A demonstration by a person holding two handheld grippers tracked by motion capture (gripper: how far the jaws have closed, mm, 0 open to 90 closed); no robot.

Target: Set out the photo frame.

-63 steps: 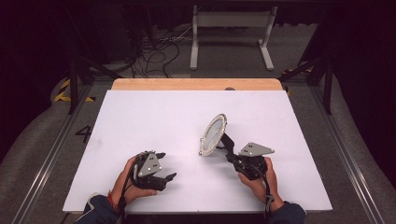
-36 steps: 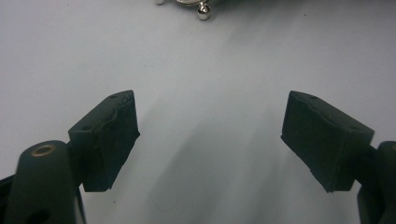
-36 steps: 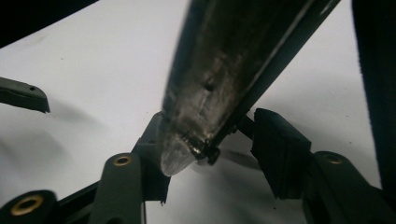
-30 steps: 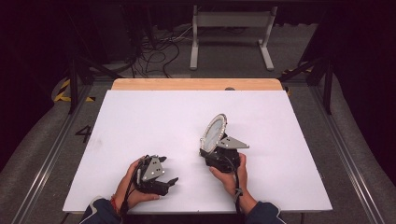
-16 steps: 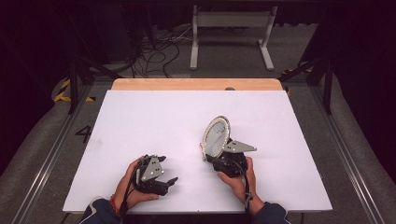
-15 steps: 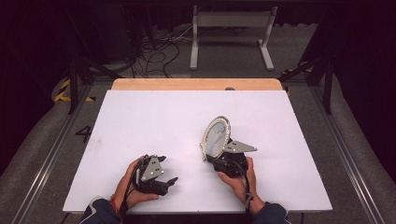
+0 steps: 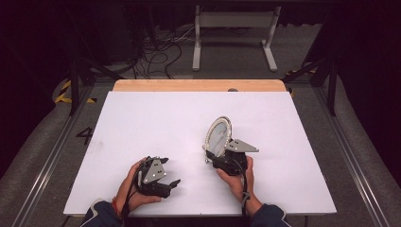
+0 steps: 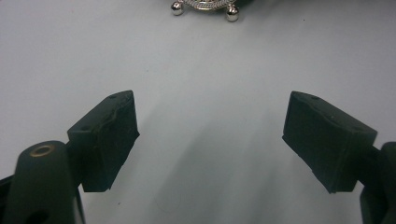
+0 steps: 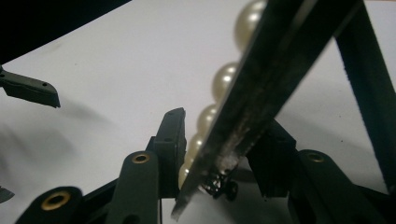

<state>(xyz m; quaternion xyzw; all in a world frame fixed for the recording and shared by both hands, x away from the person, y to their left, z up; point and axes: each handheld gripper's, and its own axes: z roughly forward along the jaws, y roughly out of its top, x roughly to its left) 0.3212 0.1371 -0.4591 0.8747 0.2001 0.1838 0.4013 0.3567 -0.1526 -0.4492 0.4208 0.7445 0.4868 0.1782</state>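
1. My right gripper [image 7: 218, 158] has the oval mirror [image 7: 218, 135] between its jaws, standing on edge and leaning back over the white table [image 7: 156, 123].
2. In the right gripper view the pearl-edged frame [image 9: 261, 88] sits between the pads; the jaws have just been opening, and I cannot tell whether they press on it.
3. My left gripper [image 7: 171, 177] rests near my right one, jaws wide apart on nothing.
4. The mirror's ball feet [image 8: 232, 13] stand ahead of my left jaws.

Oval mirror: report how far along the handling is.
Done: the right gripper has the pearl-rimmed oval mirror between its jaws, tilted upright on the white table. In hand: that hold; its jaws have just been opening slightly. Left: the left gripper rests open, nothing between its jaws.
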